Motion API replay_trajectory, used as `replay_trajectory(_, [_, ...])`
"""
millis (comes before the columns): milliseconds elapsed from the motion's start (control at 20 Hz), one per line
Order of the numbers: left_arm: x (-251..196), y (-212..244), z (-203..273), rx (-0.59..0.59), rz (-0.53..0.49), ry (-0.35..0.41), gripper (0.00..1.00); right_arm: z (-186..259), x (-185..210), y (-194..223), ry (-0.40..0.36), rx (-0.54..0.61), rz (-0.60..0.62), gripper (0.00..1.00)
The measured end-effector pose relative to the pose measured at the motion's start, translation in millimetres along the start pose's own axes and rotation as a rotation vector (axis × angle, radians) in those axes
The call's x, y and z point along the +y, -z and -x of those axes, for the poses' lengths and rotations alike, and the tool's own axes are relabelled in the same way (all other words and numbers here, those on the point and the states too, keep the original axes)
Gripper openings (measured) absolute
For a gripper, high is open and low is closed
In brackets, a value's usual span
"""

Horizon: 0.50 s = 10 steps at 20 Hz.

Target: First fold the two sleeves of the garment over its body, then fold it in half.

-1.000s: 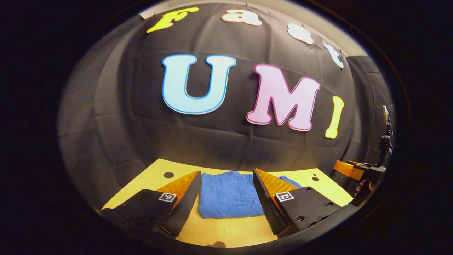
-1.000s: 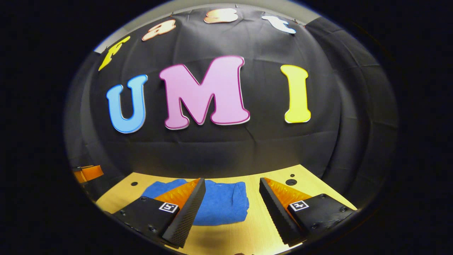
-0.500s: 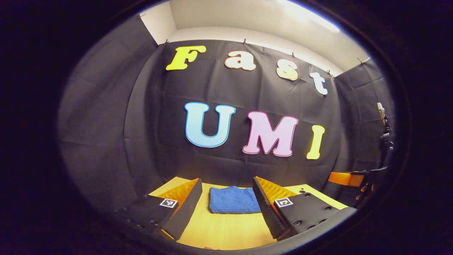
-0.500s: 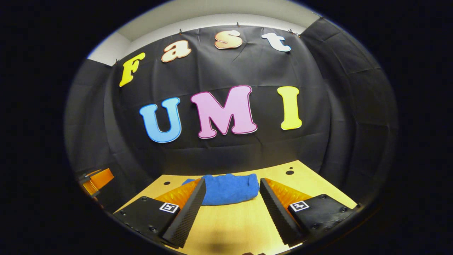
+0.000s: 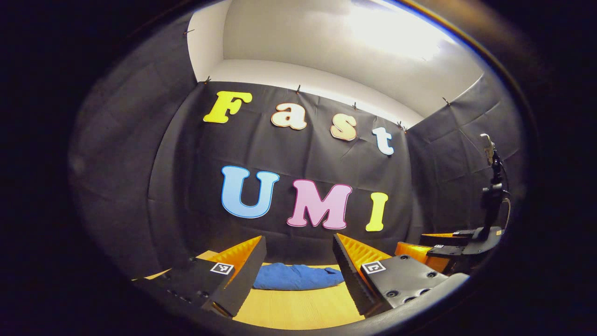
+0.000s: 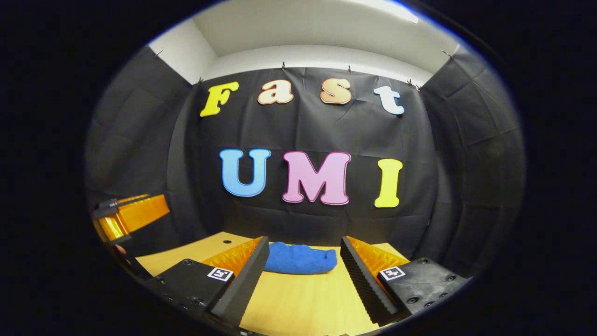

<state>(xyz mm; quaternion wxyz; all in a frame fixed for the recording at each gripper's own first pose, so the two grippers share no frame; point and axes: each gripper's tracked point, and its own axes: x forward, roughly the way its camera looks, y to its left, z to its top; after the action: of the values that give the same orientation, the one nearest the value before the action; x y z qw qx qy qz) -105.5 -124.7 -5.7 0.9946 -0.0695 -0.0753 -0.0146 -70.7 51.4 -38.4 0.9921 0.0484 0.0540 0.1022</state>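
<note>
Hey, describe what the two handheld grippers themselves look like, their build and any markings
Each is a two-finger tool. The left gripper has two wedge-shaped fingers with finely ribbed inner faces, mounted on black blocks with visible screws, each bearing a small square black-and-white marker tag. The right gripper is the same build, with matching tags. No cables or sleeves are visible.

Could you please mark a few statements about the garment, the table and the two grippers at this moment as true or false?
1. The blue garment lies folded in a compact bundle on the wooden table. True.
2. The left gripper is shut on the garment. False: its jaws are open and hold nothing.
3. The right gripper is open and clear of the garment. True.
4. One sleeve trails flat across the table. False: no loose sleeve shows.
</note>
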Motion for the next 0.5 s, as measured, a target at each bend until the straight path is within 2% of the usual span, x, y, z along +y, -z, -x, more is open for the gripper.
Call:
replay_trajectory(50, [0.7,2.9,0.7,0.007,-0.006,-0.011,0.82,1.3,2.8,-0.8,-0.012,-0.001,-0.003,0.97])
replay_trajectory(250, [3.6,1.1,4.3,0.019,-0.037,-0.063,0.82,5.7,-10.1,-3.3,0.035,-0.014,0.029,0.96])
replay_trajectory(500, [11.5,-0.8,8.4,0.031,-0.011,-0.13,0.82,8.3,-31.7,-8.4,0.077,-0.029,0.01,0.95])
